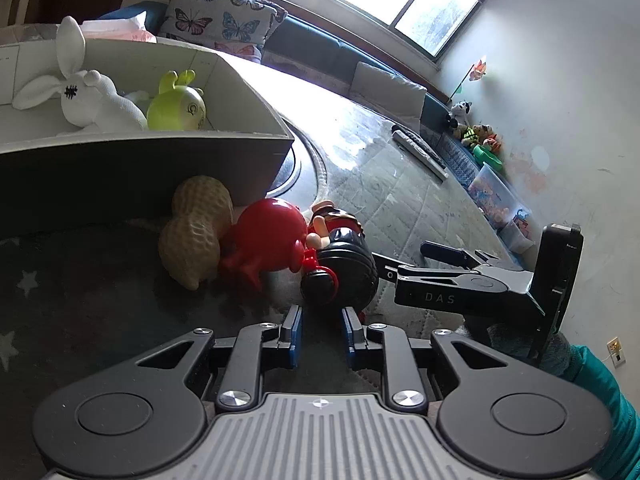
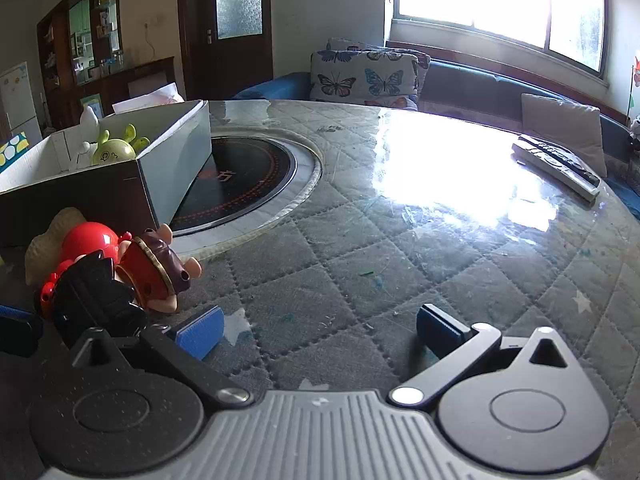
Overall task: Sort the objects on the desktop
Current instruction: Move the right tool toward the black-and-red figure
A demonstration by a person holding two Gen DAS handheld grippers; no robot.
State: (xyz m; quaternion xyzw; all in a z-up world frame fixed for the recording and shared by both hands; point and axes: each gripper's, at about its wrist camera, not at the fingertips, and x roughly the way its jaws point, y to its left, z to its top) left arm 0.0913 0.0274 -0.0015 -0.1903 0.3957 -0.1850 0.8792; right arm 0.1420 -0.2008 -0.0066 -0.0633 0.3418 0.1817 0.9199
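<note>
The black-haired doll (image 1: 340, 268) lay on the quilted table (image 2: 400, 264), touching the red toy (image 1: 272, 236) beside the peanut (image 1: 196, 232) and box (image 1: 140, 172). Your left gripper (image 1: 322, 322) stood apart before it, gripping nothing; your right gripper (image 2: 320, 328) gaped wide, empty.

The left gripper (image 1: 322, 334) is pitched downward, its blue pads (image 1: 295, 330) set a narrow gap apart, nothing pressed between them. The right gripper (image 2: 320, 330) is likewise angled down, its jaws spread wide and empty. A teal sleeve (image 1: 596, 392) is seen behind it.
</note>
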